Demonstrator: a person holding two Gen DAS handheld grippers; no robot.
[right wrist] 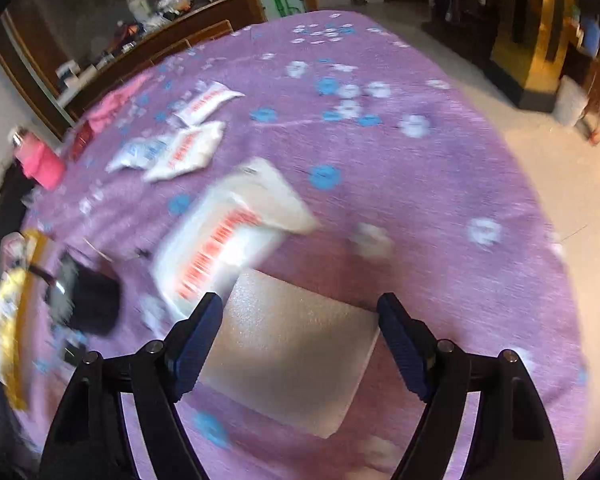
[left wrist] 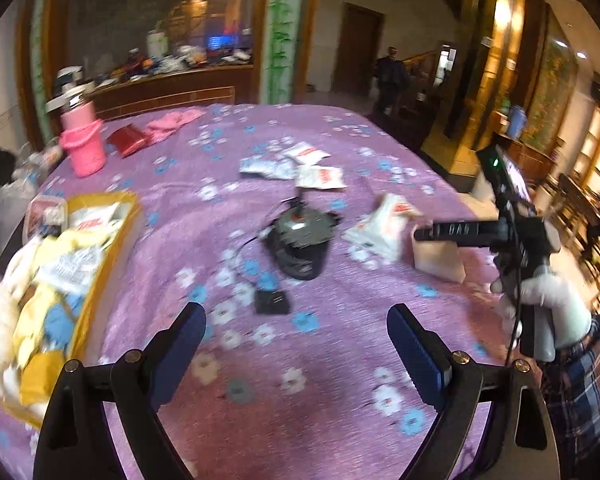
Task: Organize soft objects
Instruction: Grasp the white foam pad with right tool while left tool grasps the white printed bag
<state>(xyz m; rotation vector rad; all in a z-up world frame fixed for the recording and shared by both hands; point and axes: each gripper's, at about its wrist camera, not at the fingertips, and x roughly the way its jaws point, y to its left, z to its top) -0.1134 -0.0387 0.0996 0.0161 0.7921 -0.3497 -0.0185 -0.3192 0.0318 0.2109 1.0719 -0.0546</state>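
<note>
Left gripper (left wrist: 296, 340): wide apart, nothing inside, above the purple cloth (left wrist: 340, 420).
Right gripper (right wrist: 300, 332): apart, around the foam pad (right wrist: 292, 352); touching or not, cannot tell.
Foam pad: flat on the cloth, beside the white packet (right wrist: 220, 248).
Yellow bag (left wrist: 56, 288): far left, full of soft packs.

Right gripper (right wrist: 300, 328) poised with jaws spread wide astride a beige foam pad (right wrist: 292, 352) on the purple flowered tablecloth (right wrist: 420, 208). White packet with red print (right wrist: 220, 248) touching the pad's far edge.
</note>
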